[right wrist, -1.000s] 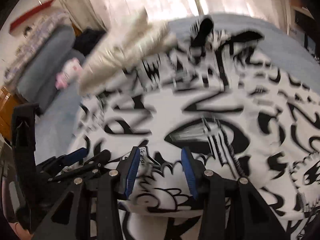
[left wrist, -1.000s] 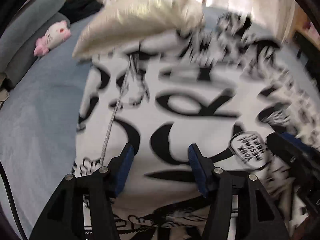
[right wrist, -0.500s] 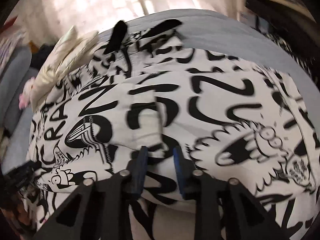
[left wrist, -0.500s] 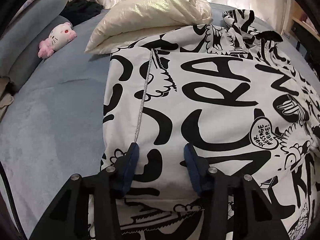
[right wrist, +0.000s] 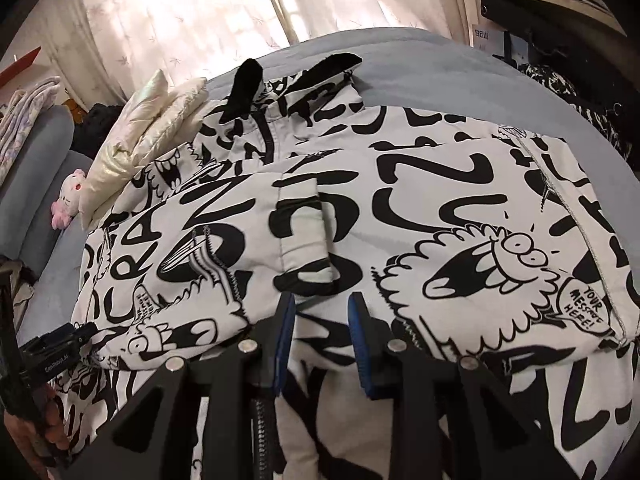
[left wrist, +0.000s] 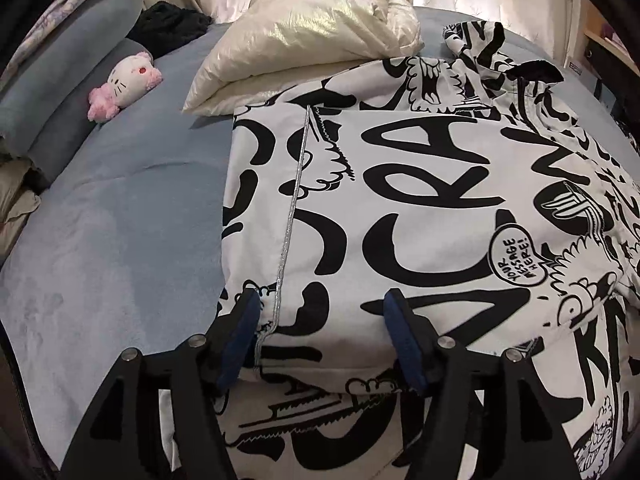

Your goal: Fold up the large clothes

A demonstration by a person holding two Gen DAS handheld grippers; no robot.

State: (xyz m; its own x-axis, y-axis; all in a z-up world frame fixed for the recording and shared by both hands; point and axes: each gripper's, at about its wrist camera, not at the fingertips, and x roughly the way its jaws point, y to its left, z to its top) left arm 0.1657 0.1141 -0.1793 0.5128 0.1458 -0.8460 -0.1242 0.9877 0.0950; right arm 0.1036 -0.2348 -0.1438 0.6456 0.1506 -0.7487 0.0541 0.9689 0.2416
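A large white jacket with black graffiti print lies spread on a blue bed, its near part folded over itself; it also shows in the right wrist view. A silver zipper line runs down its left side. My left gripper is open, its blue pads straddling the folded near edge beside the zipper. My right gripper is open and empty, hovering over the folded edge below a sleeve cuff. The left gripper's tip shows at the right wrist view's left edge.
A cream pillow lies at the jacket's far edge, overlapping it. A pink-and-white plush toy sits far left by grey bolsters. Dark clothing lies behind. Blue bedsheet spreads left. Shelves stand right.
The left gripper's jaws have opened wider and it stays at the jacket's near left edge. The right gripper swung right across the jacket and its jaws opened slightly. Motion blur has gone.
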